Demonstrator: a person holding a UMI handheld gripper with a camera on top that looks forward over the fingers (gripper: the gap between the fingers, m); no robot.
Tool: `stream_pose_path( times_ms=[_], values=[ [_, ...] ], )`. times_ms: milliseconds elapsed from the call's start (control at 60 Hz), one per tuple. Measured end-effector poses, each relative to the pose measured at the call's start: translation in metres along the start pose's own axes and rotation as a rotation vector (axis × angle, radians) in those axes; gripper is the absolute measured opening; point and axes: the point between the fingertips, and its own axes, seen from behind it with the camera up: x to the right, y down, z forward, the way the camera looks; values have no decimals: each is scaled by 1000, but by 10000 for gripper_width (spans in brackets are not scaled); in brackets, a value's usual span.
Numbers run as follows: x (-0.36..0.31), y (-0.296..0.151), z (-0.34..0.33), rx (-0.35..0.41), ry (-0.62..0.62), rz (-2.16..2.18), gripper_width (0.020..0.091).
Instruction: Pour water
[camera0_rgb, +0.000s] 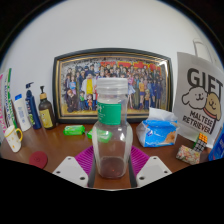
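Note:
A clear plastic bottle (111, 120) with a green label and a clear cap stands upright between my fingers. My gripper (111, 166) is shut on its lower body, with the magenta pads (86, 160) pressed against both sides. The bottle looks nearly empty, with only a brownish tint at its base. It rises in front of the wooden table (55, 150). Whether its base touches the table is hidden by the fingers.
A framed group photo (70, 85) leans at the back. Several toiletry bottles (30, 108) and a white cup (13, 137) stand at the left, near a red coaster (38, 158). A green item (73, 130), a blue tissue pack (158, 132) and a gift bag (200, 100) lie beyond the bottle.

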Motion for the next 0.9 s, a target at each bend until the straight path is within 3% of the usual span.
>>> stream_pose_path(
  times_ms=[100, 283, 483, 717, 900],
  values=[
    [0, 0, 1, 1, 5, -23, 428],
    [0, -16, -2, -5, 61, -99, 426],
    [-18, -68, -19, 22, 153, -337, 426],
    [-91, -135, -47, 51, 327, -797, 424],
    [-178, -154, -58, 64, 425, -1255, 426]
  ],
)
